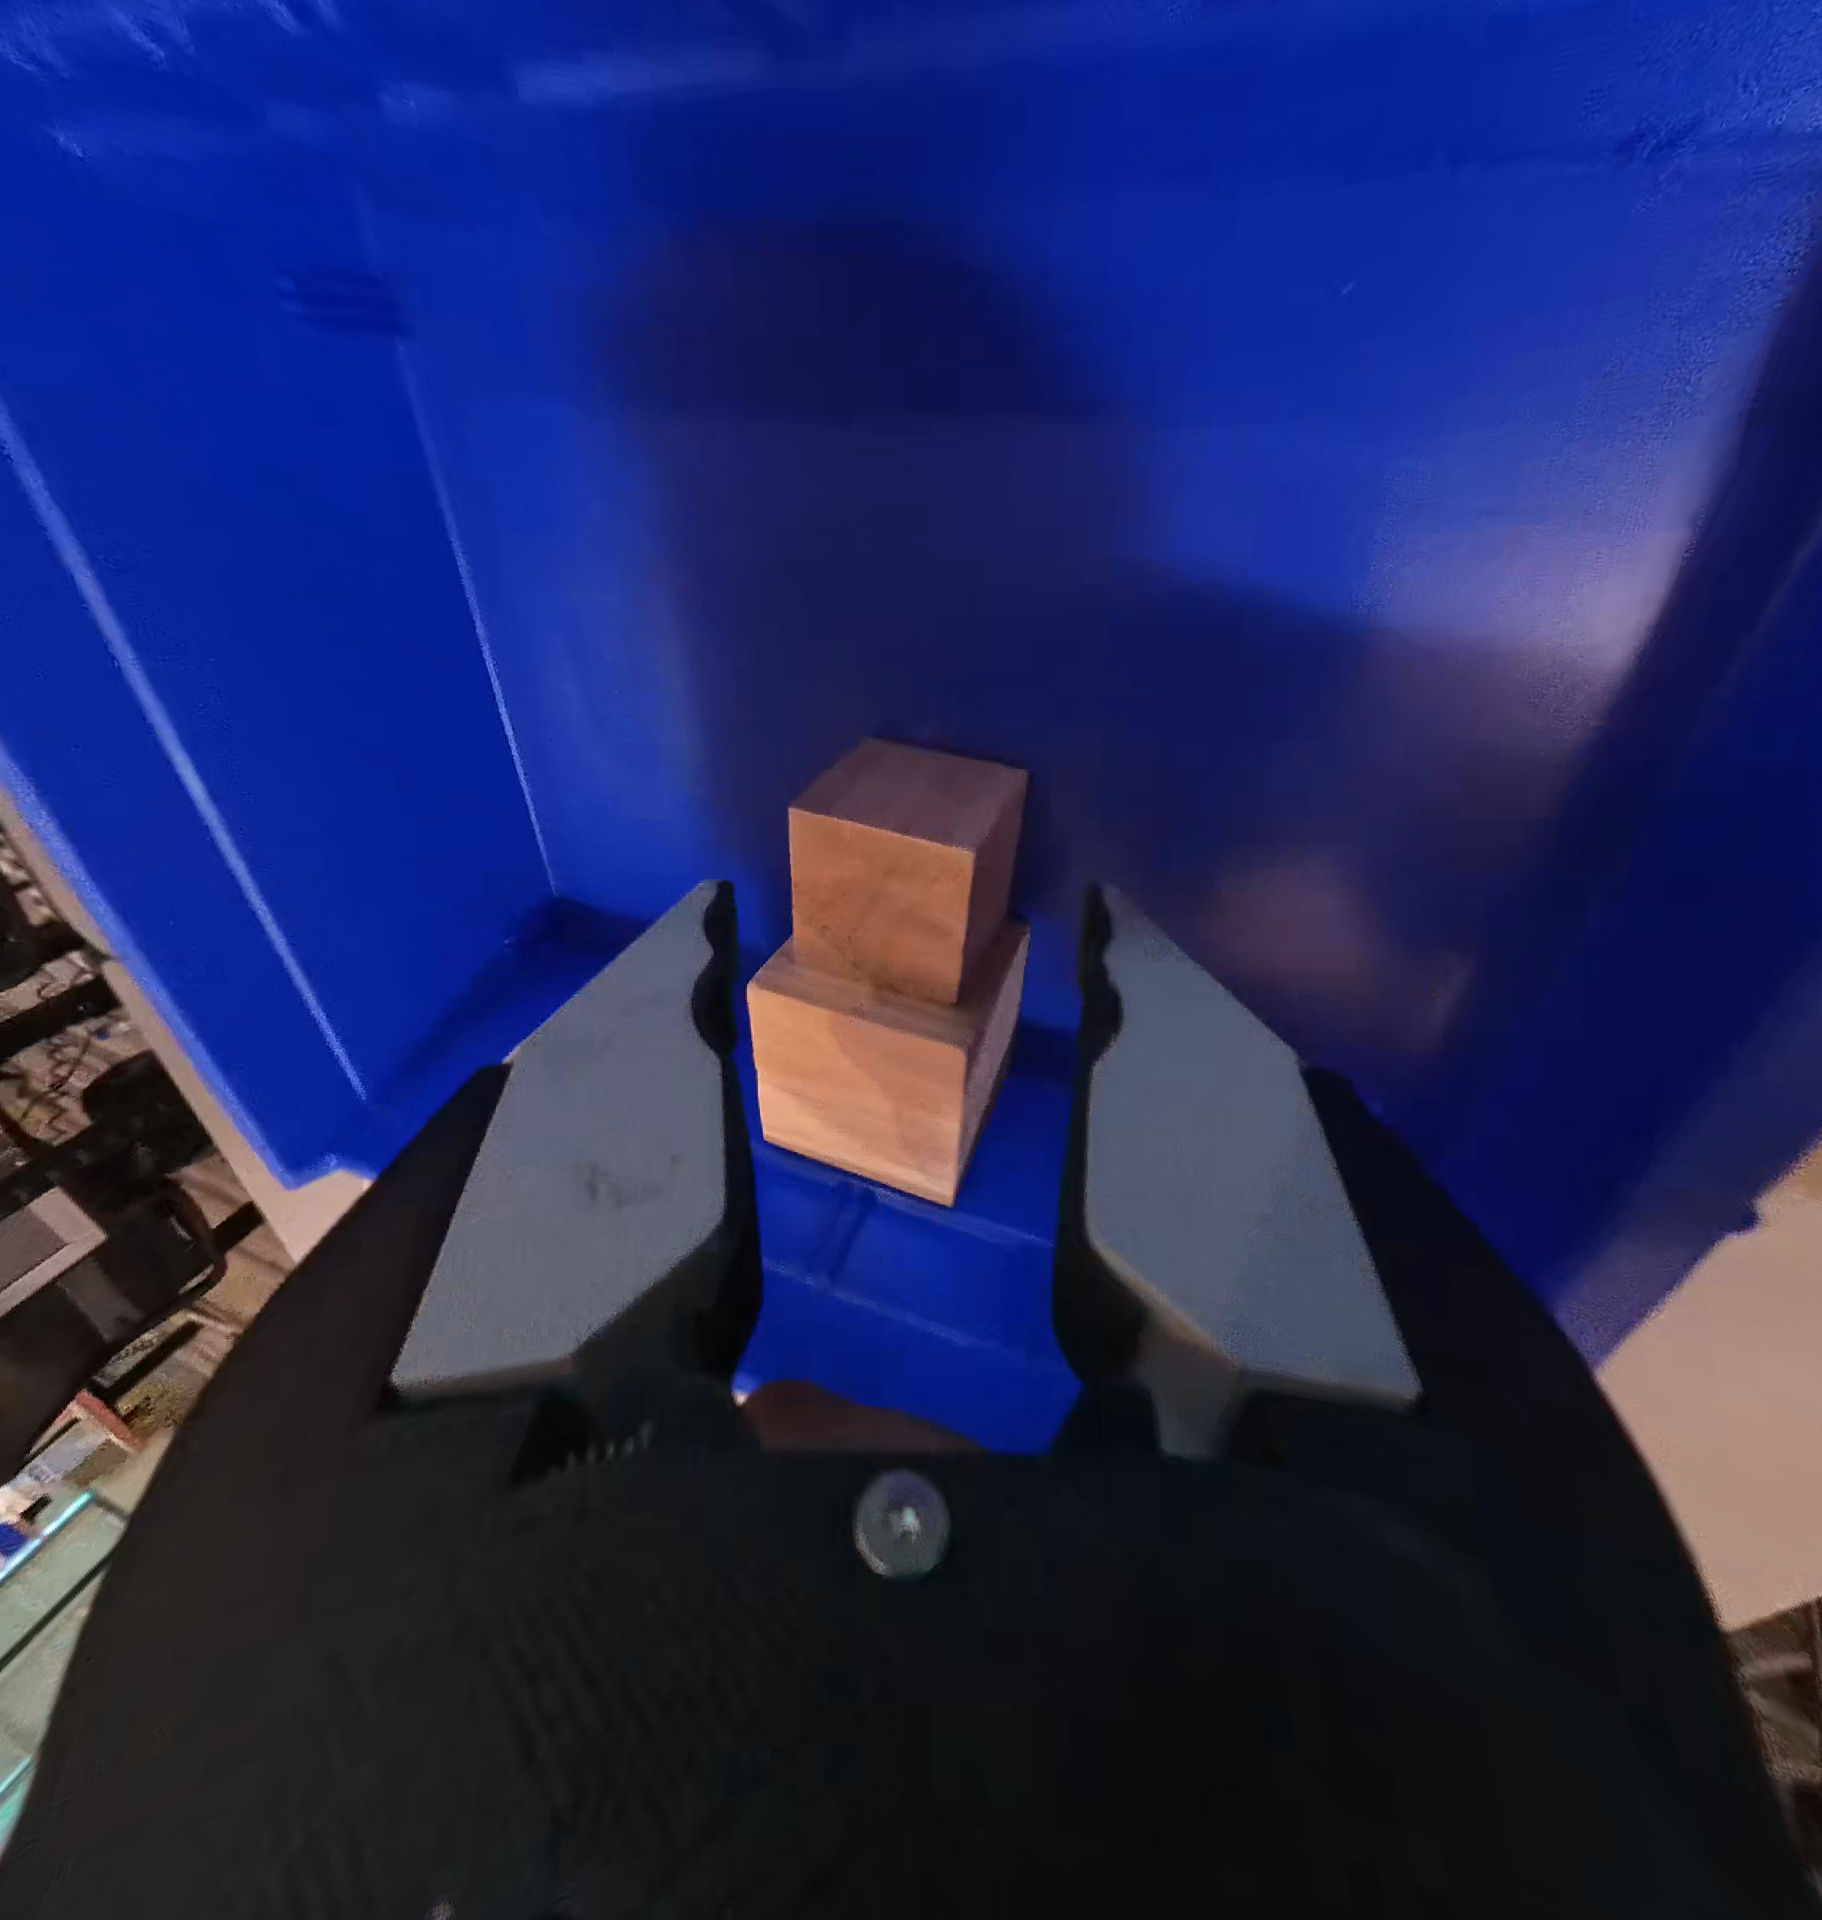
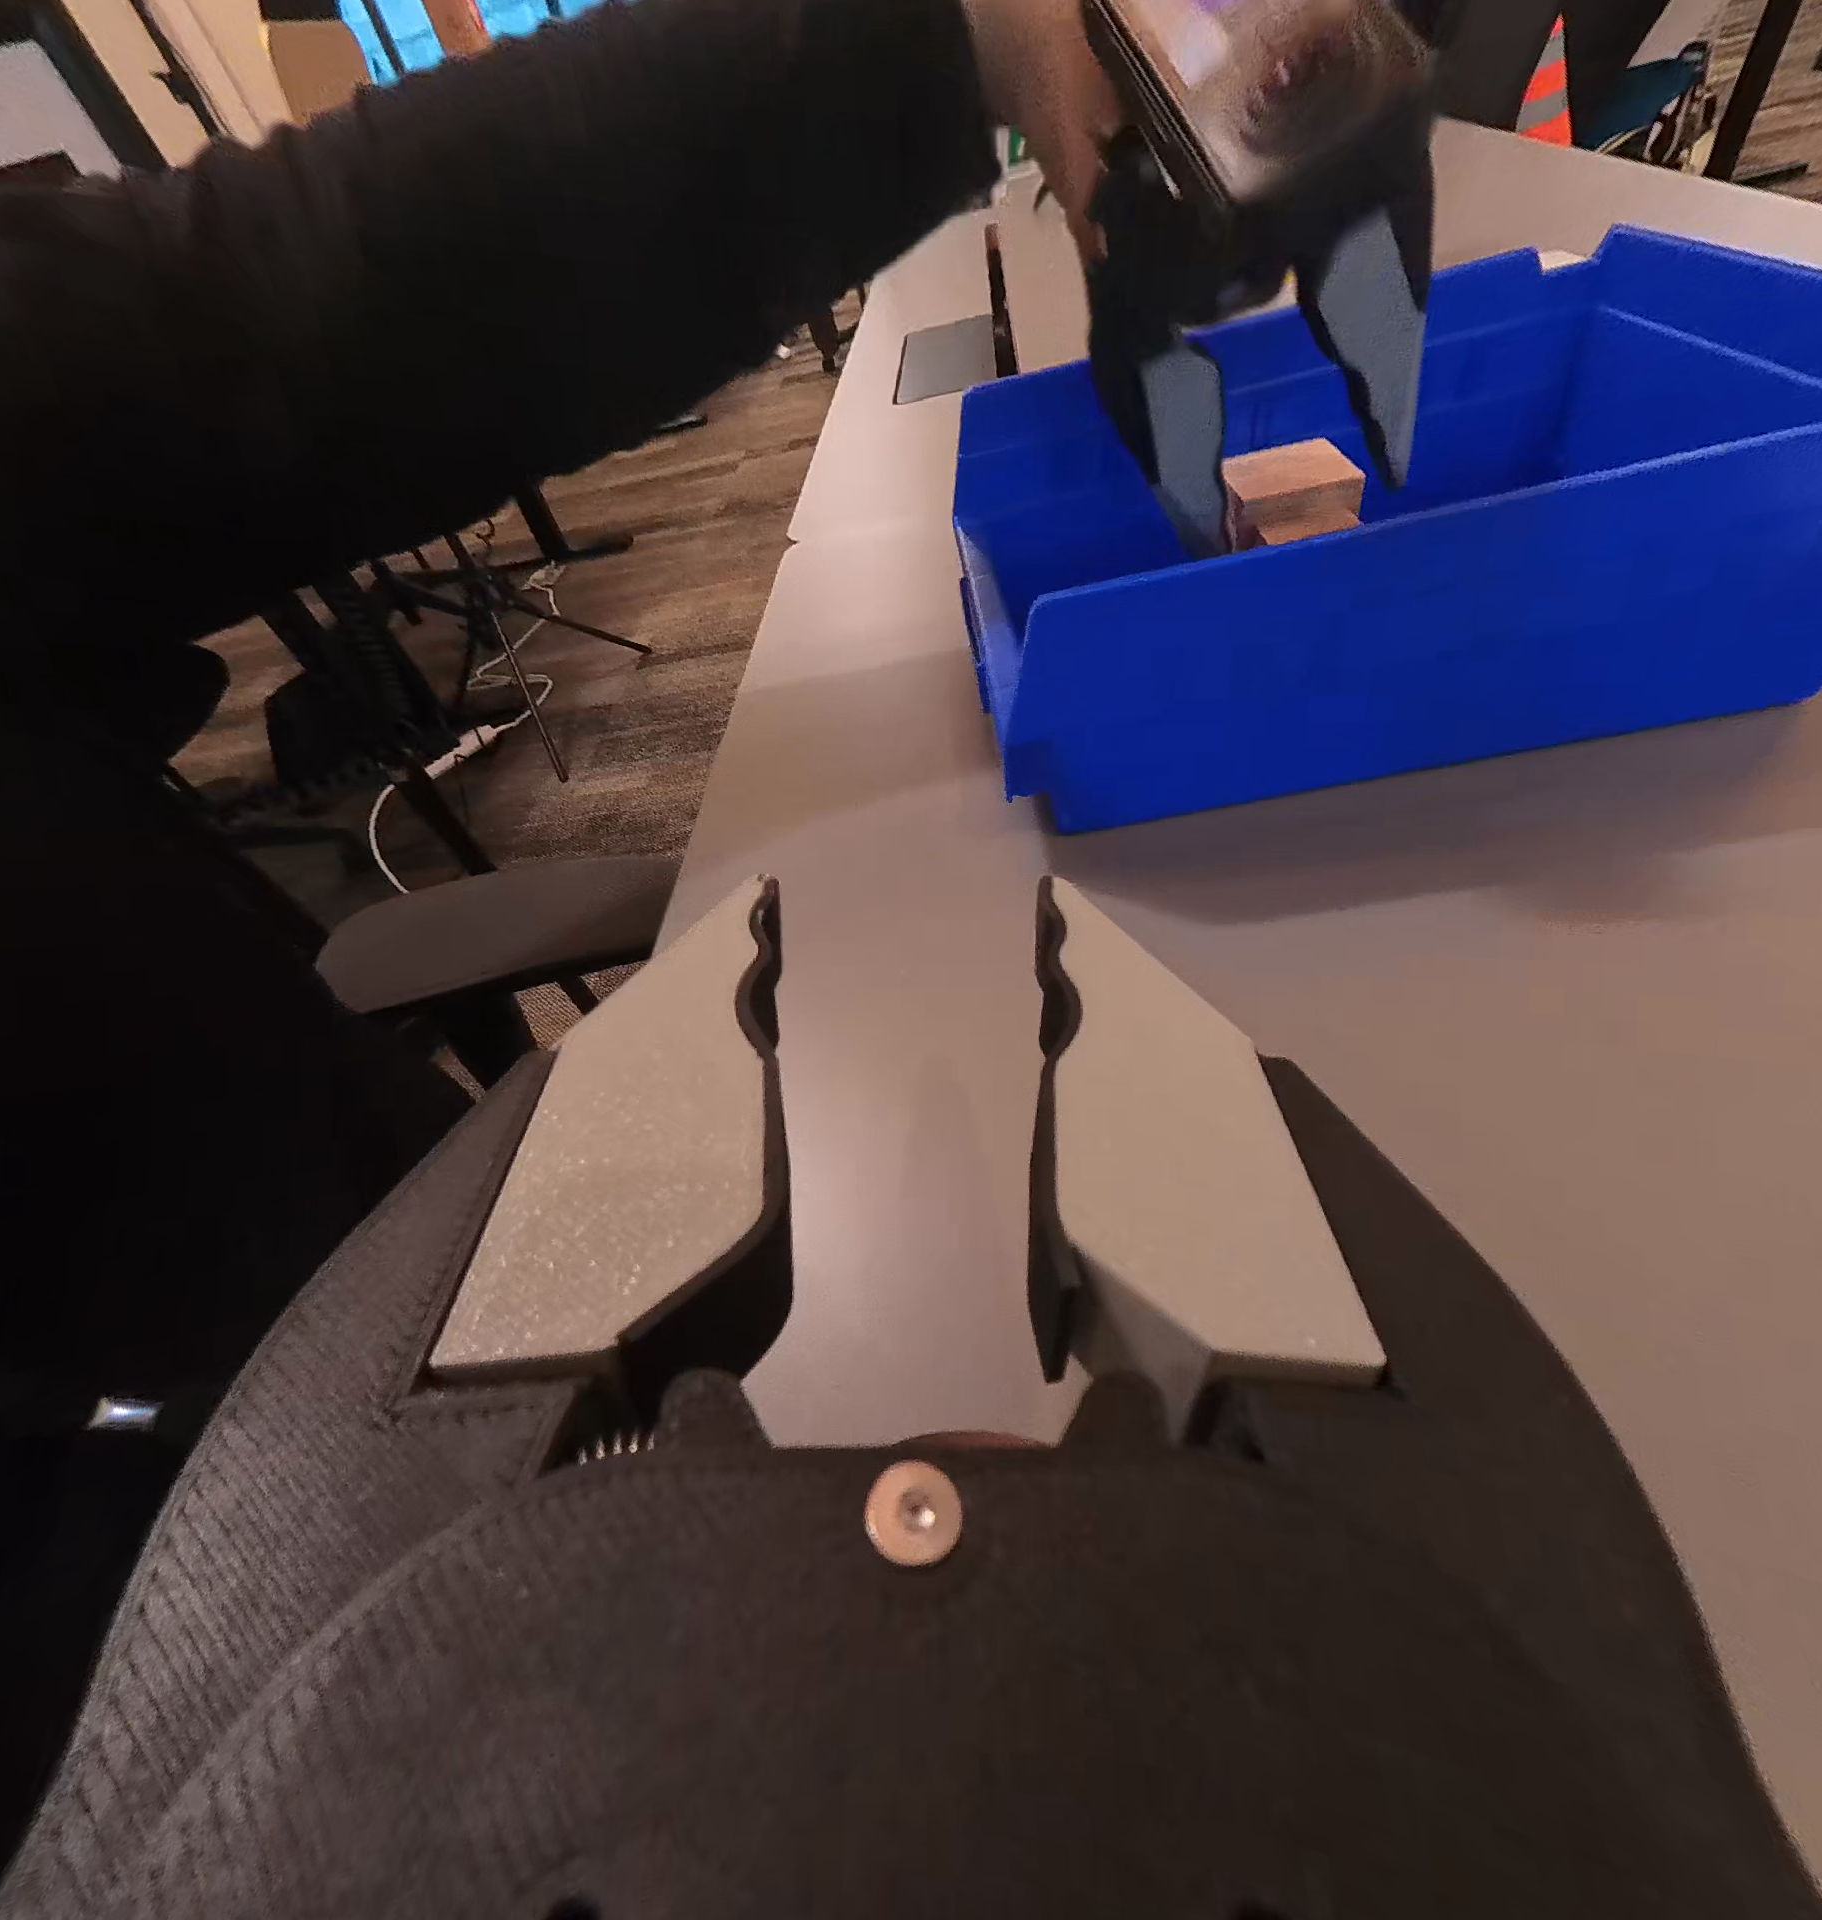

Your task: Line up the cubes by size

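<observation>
Left gripper [image 1: 902,914] over stacked cubes in bin [image 1: 263,520]

Fingers spread, gripping nothing; small cube [image 1: 902,873] atop large cube [image 1: 876,1081], at 12 o'clock between the tips. Right gripper [image 2: 907,904] spread, empty, over table [image 2: 1509,1143].

A blue bin [image 2: 1406,665] sits on a grey table [image 2: 1509,1039].

the left gripper [image 1: 905,914] points into a blue bin [image 1: 990,468], its grey fingers [image 1: 595,1143] spread apart and holding nothing; between their tips, a smaller wooden cube [image 1: 902,883] sits stacked on a larger wooden cube [image 1: 876,1081] on the bin's floor
</observation>
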The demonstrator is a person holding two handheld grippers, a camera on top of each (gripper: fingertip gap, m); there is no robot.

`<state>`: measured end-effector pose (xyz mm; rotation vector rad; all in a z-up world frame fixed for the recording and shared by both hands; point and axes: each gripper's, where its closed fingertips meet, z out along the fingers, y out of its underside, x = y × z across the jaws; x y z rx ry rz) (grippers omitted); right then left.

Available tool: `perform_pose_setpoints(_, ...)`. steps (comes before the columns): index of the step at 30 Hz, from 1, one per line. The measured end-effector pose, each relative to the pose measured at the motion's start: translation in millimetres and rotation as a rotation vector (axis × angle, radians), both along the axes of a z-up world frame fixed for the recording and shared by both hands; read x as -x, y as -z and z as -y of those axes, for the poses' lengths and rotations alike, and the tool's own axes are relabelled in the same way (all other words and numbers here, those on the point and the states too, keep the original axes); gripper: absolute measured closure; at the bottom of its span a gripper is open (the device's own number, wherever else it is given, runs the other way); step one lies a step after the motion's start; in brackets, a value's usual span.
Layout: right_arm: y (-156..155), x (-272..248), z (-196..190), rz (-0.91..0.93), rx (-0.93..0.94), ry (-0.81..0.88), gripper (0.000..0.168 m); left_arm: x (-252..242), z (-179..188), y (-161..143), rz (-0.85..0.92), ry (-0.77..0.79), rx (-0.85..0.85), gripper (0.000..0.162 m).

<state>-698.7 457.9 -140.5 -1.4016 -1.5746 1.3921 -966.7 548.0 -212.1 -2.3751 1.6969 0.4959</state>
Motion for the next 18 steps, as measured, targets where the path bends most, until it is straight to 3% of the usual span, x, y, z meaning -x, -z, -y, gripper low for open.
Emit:
perform_pose_setpoints(4,-4.1,-2.0,1.9,-0.009,-0.007,-0.008,0.122,14.1,-8.3,28.4,-0.074,-0.015,0.074,0.094)
perform_pose_setpoints(5,-4.9,-2.3,2.2,-0.012,-0.003,-0.010,0.123,14.0,-7.7,32.1,-0.075,-0.010,0.100,0.111)
perform_pose_setpoints(9,-2.5,-2.4,1.2,-0.004,0.019,-0.010,0.124,0.7,-17.5,24.3,-0.035,0.058,0.032,0.119)
perform_pose_setpoints(11,-1.8,-2.0,-0.3,-0.002,0.028,-0.003,0.124,-17.8,-22.5,5.4,0.054,0.093,-0.081,0.118)
perform_pose_setpoints(14,-9.0,-2.1,1.3,-0.030,0.088,-0.015,0.124,-63.1,-24.0,-47.6,0.270,0.169,-0.361,0.118)
perform_pose_setpoints(18,-29.7,-4.0,5.7,-0.107,0.244,-0.067,0.117,-151.3,19.8,-120.0,0.594,0.357,-0.687,0.118)
